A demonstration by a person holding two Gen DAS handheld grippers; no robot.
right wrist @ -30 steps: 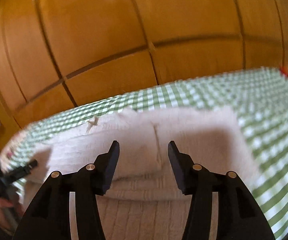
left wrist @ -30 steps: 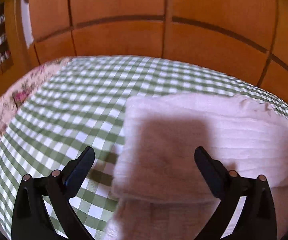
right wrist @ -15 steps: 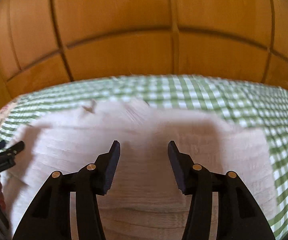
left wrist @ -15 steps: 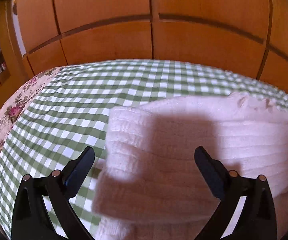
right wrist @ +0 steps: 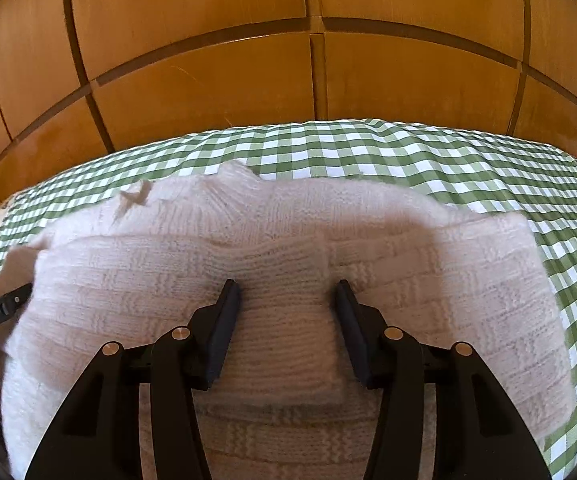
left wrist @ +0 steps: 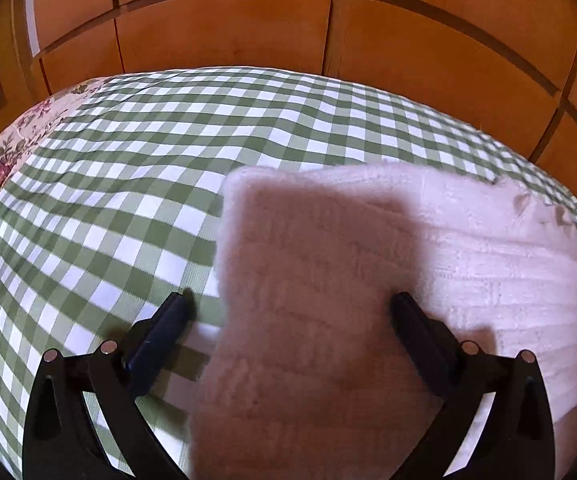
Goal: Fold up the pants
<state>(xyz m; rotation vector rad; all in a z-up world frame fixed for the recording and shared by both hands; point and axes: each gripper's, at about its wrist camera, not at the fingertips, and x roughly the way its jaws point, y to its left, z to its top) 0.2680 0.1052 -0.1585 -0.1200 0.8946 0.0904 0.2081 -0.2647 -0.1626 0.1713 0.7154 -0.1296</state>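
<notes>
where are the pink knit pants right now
The pink knit pants lie folded on the green checked cloth, filling the lower middle of the right wrist view; in the left wrist view they sit lower right, in front of the wooden panels.

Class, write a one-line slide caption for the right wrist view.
Open right gripper above folded pink knit pants on a green checked cloth.

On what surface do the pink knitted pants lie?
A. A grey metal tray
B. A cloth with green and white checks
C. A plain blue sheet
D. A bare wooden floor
B. The pink knitted pants rest on the green and white checked cloth, which shows on all sides around them in both wrist views; the wooden panels stand behind, not under them.
</notes>
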